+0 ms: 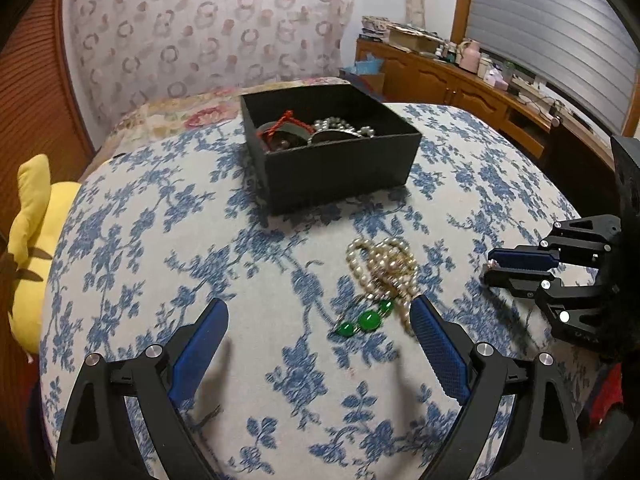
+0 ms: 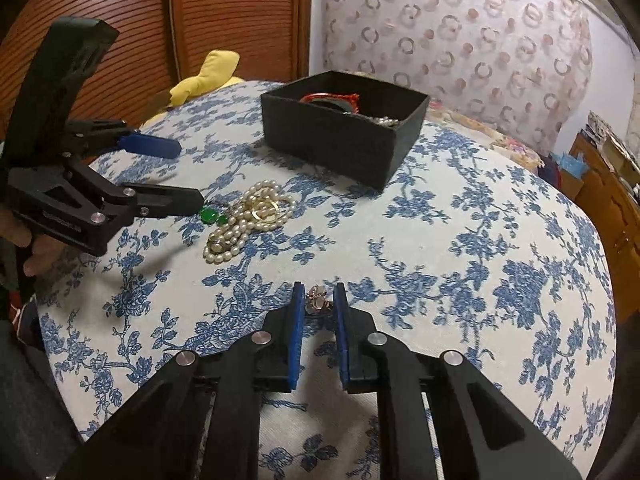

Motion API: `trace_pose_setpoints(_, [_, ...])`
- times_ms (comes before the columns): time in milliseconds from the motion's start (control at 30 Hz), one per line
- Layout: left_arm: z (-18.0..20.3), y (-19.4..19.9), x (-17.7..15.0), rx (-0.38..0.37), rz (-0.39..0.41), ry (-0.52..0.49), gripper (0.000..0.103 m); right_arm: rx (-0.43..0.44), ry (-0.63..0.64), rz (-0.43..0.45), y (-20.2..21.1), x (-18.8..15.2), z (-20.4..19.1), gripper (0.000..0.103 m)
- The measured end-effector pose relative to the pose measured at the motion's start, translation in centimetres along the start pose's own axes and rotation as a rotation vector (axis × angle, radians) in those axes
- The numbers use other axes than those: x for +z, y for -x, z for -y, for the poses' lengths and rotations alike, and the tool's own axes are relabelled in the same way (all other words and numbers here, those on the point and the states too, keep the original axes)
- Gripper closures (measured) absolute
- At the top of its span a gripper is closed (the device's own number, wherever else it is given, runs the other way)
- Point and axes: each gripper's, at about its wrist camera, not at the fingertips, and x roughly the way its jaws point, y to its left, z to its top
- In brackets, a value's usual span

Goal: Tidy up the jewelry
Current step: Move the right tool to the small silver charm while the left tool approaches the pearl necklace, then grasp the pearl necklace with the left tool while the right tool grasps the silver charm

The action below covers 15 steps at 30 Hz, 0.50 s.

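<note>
A black box (image 1: pixel 340 172) holding red cord and bead jewelry stands on the blue-flowered cloth; it also shows in the right wrist view (image 2: pixel 340 140). A pearl necklace (image 1: pixel 382 268) with a gold ring and a green stone piece (image 1: pixel 366 322) lie in front of the box, also in the right wrist view (image 2: pixel 248 220). My left gripper (image 1: pixel 318 316) is open, low over the cloth, with the green stones between its fingers. My right gripper (image 2: pixel 318 292) is shut on a small rose-gold ring (image 2: pixel 318 300).
A yellow plush toy (image 1: pixel 32 248) lies at the cloth's left edge. A wooden cabinet (image 1: pixel 460 80) with clutter stands at the far right. A patterned curtain (image 1: pixel 208 28) hangs behind the box.
</note>
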Motion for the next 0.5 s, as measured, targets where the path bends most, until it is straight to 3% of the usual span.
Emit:
trace_pose_setpoints(267, [1.6, -0.7, 1.3, -0.024, 0.014, -0.033, 0.015, -0.014, -0.041, 0.026, 1.3, -0.5, 1.3, 0.087])
trace_pose_setpoints(500, [2.8, -1.3, 1.7, -0.056, -0.004, -0.067, 0.051, -0.018, -0.054, 0.032, 1.6, -1.1, 1.6, 0.087])
